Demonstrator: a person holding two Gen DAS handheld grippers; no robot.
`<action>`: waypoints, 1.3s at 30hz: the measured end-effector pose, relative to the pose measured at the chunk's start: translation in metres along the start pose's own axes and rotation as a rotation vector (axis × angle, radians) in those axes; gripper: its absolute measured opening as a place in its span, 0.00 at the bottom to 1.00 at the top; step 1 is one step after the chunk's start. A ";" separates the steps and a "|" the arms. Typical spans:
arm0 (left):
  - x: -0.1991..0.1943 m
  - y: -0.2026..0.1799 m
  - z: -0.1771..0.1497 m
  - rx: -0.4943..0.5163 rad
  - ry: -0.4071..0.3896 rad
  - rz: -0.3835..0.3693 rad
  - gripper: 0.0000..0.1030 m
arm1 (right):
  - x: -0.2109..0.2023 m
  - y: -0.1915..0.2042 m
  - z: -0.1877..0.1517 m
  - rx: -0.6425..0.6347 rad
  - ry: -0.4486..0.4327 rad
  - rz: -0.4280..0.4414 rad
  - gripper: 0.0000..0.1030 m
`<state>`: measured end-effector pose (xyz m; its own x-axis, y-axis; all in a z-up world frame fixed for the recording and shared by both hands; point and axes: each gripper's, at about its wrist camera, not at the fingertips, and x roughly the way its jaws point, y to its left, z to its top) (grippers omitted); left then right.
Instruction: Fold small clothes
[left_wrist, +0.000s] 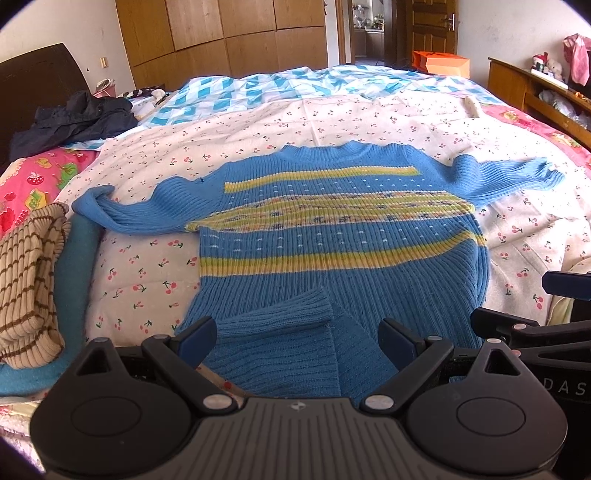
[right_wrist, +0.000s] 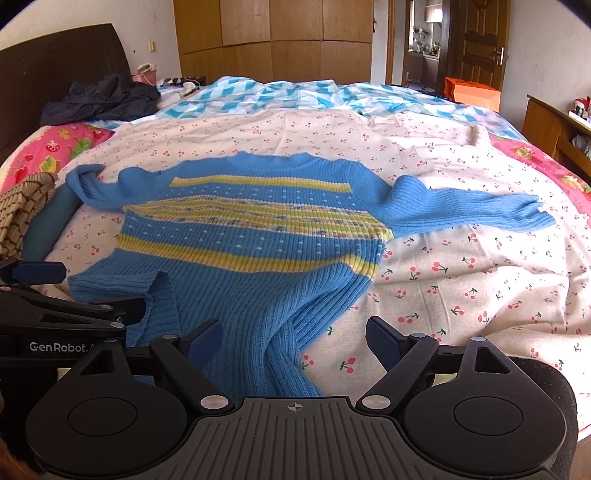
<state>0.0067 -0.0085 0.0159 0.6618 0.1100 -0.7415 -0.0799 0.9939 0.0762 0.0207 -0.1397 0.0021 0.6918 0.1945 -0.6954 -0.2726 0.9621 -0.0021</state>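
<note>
**A:** Two tongs, and you hold both low over the near hem of the blue striped sweater (left_wrist: 332, 236). It lies front up on the cherry-print quilt (left_wrist: 258, 125), collar away from you, both sleeves spread out to the sides.

**B:** How do your left tongs (left_wrist: 297, 341) stand?

**A:** Wide. The hem's left corner is folded up and lies between the two blue fingers (left_wrist: 195, 338), but neither pad presses the knit.

**B:** And your right tongs (right_wrist: 293, 339)?

**A:** Wide as well. A bunched ridge of the hem's right side runs between the fingers, with nothing gripped. From that camera your left tongs show at the left edge, just beside the folded corner.

**B:** What else is on the bed?

**A:** A beige garment with brown stripes (left_wrist: 29, 280) is heaped at the left edge, on top of a teal cloth (left_wrist: 74, 266). The sweater's left cuff reaches just beside that pile. Farther back on the left lies a dark jacket (left_wrist: 77, 118), near the dark headboard (left_wrist: 33, 70). A blue-and-white checked cover (left_wrist: 258, 88) lies beyond the quilt, and an orange box (left_wrist: 441, 62) stands at the far edge, by the wooden door.
</note>
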 end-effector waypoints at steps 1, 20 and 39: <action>0.001 0.000 0.001 0.000 0.002 0.000 0.95 | 0.001 -0.001 0.000 0.003 0.001 0.001 0.83; 0.011 -0.001 0.017 -0.011 0.024 0.052 0.96 | 0.013 -0.016 0.011 0.074 -0.020 0.015 0.81; 0.044 -0.001 0.055 -0.042 0.031 0.012 0.96 | 0.038 -0.073 0.053 0.225 -0.051 -0.050 0.64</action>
<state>0.0766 -0.0040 0.0195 0.6373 0.1213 -0.7610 -0.1196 0.9911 0.0578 0.1025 -0.1923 0.0137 0.7354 0.1494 -0.6609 -0.0849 0.9880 0.1289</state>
